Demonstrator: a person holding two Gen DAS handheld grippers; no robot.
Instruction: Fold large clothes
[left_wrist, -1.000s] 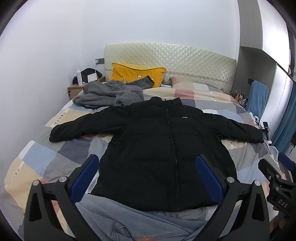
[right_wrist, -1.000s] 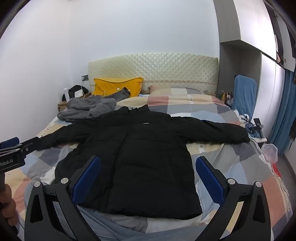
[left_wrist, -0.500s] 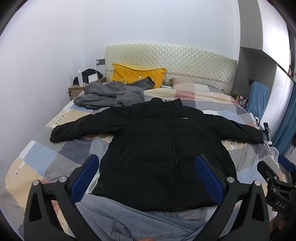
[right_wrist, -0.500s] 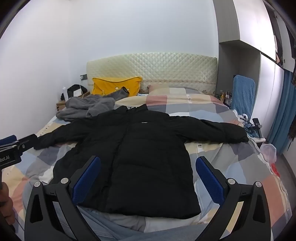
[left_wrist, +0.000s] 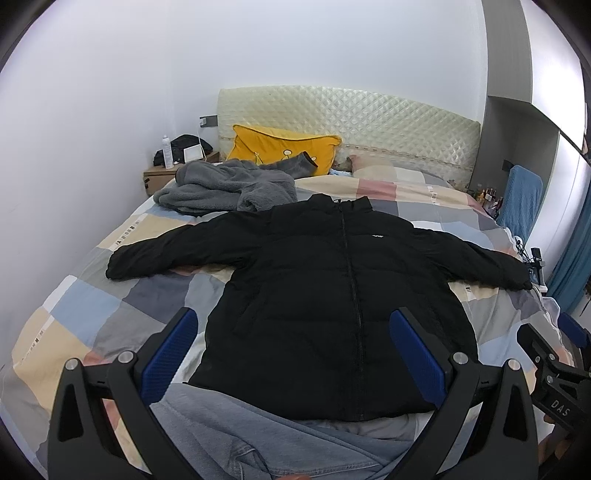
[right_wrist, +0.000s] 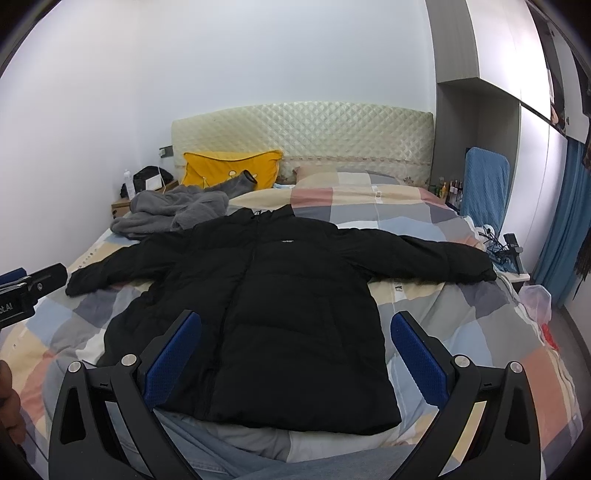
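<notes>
A black puffer jacket (left_wrist: 332, 295) lies flat and zipped on the bed, front up, both sleeves spread out to the sides; it also shows in the right wrist view (right_wrist: 280, 314). My left gripper (left_wrist: 293, 350) is open and empty, held above the jacket's hem. My right gripper (right_wrist: 295, 350) is open and empty, also above the hem, a little to the right. Each gripper shows at the edge of the other's view: the right one (left_wrist: 554, 369), the left one (right_wrist: 26, 291).
A checked bedspread (left_wrist: 92, 314) covers the bed. A grey fleece garment (left_wrist: 225, 188) and a yellow pillow (left_wrist: 284, 147) lie near the headboard. Blue denim (left_wrist: 240, 435) lies under the jacket's hem. A nightstand (left_wrist: 162, 173) stands at left, a blue chair (right_wrist: 484, 184) at right.
Both grippers have shifted slightly and the views tilted a little. The jacket has not moved and both grippers stay open.
</notes>
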